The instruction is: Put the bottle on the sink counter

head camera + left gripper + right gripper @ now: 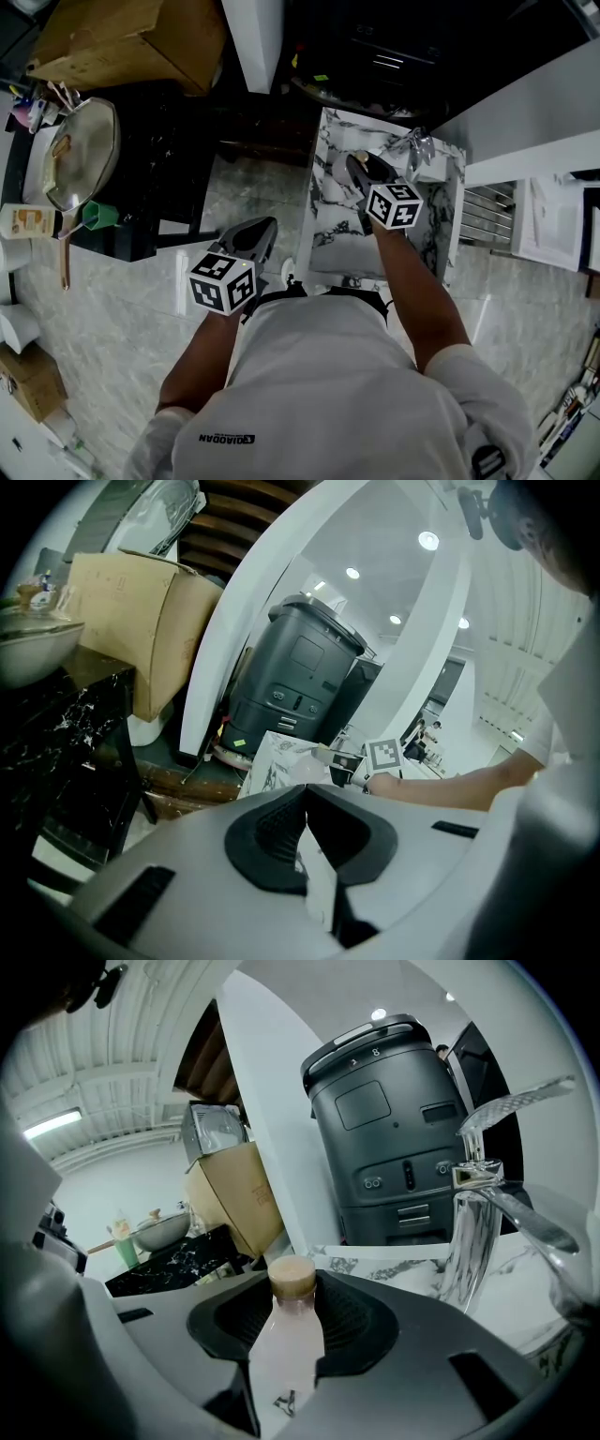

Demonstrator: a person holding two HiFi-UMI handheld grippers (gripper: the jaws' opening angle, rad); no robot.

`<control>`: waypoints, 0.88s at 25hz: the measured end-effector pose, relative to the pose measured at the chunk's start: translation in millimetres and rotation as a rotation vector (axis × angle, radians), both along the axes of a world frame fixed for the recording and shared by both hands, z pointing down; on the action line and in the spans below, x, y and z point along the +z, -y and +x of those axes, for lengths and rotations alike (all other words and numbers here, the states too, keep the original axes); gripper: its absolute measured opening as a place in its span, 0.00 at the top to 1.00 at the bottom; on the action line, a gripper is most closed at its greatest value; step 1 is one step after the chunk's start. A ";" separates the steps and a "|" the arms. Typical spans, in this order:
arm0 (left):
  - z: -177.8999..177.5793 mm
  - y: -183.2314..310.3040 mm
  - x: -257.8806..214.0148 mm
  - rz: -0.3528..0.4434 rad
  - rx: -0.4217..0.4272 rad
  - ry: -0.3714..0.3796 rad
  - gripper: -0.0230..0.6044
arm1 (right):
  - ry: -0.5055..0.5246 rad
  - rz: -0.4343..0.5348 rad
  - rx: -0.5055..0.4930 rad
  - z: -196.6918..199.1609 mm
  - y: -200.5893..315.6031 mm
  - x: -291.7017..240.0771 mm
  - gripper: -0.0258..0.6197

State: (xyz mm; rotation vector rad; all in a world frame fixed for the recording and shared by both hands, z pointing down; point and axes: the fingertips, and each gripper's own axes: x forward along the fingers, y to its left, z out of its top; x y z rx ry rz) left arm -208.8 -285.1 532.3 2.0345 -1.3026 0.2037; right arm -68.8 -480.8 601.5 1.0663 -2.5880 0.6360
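While the white marble sink counter with grey veins is the biggest thing in play, nothing rests on it yet. The bottle hangs over it in the right gripper, near the chrome tap.

The right gripper's dark ribbed pads are clamped on the small pale-pink translucent bottle with a tan round cap, taking it at the shoulder and upper body, cap poking out past the jaws. The left gripper hangs lower, over the floor beside the counter, jaws pressed together w/ nothing between them.

Handling, as a judgement: the bottle looks like thin plastic, full or nearly so, so light to moderate in weight. The wall is smooth and prob. slippery, and likely to dent under a hard squeeze. The best hold is the straight body just below the shoulder, as now. The neck is too narrow and the cap could twist. The base is narrow, so it should be set down upright and flat, well clear of the basin edge.

Writing: the dark grey cabinet-like machine carries small pale figures on its top, maybe "2" and "8". The brown cardboard box has faint print, not legible. The bottle shows only a small dark mark low on its body, unreadable.
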 end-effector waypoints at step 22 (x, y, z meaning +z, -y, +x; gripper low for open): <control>-27.2 -11.0 5.1 -0.021 -0.085 0.005 0.94 | -0.116 0.019 0.031 -16.6 44.8 9.6 0.70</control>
